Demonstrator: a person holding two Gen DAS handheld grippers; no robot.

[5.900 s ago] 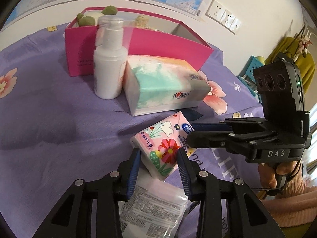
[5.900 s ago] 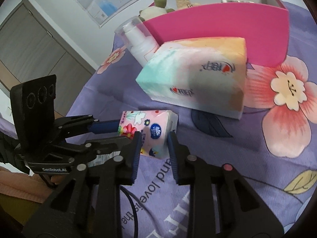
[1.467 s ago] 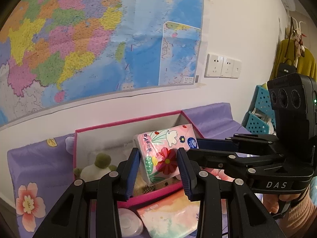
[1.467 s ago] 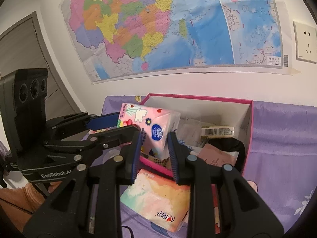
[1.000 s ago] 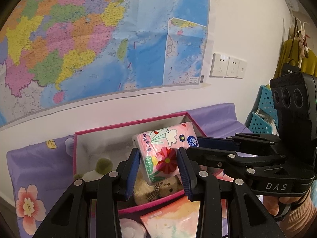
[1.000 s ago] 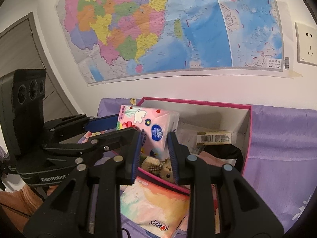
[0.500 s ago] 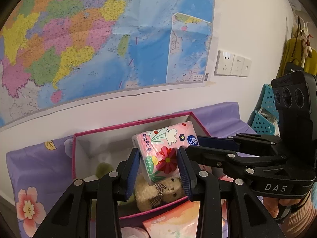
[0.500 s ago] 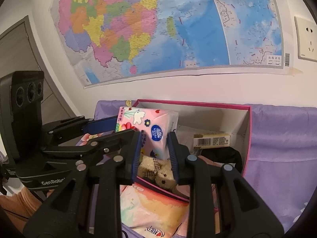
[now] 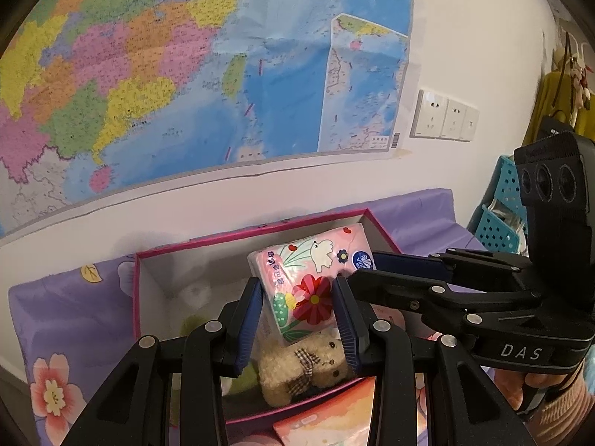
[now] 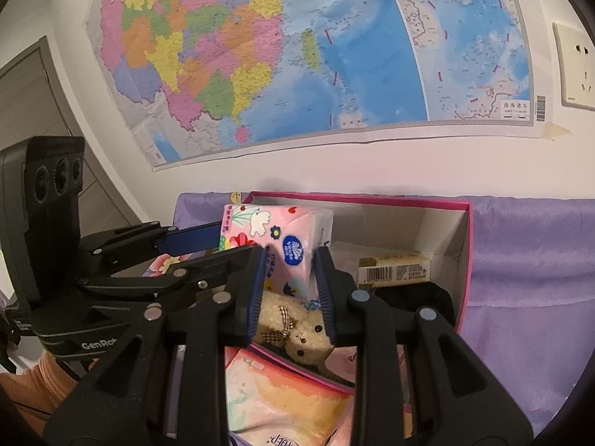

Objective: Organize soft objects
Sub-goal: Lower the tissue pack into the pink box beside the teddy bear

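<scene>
A: Left wrist view: the left hand-held gripper point(image 9: 299, 317) and the right hand-held gripper point(image 9: 368, 267) are both clenched on the floral tissue pack point(image 9: 308, 278), held above the pink box point(image 9: 137, 297) and the teddy bear point(image 9: 308, 366).

B: Risk?

A: One letting go early; the soft pack would twist and could drop outside the box.

B: The right wrist view adds the barcoded carton point(image 10: 394, 269) inside, hidden from the left.

A pink flower-printed tissue pack point(image 9: 310, 278) is hanging tilted above an open pink box point(image 9: 138, 297), over a beige teddy bear point(image 9: 305, 366).
</scene>
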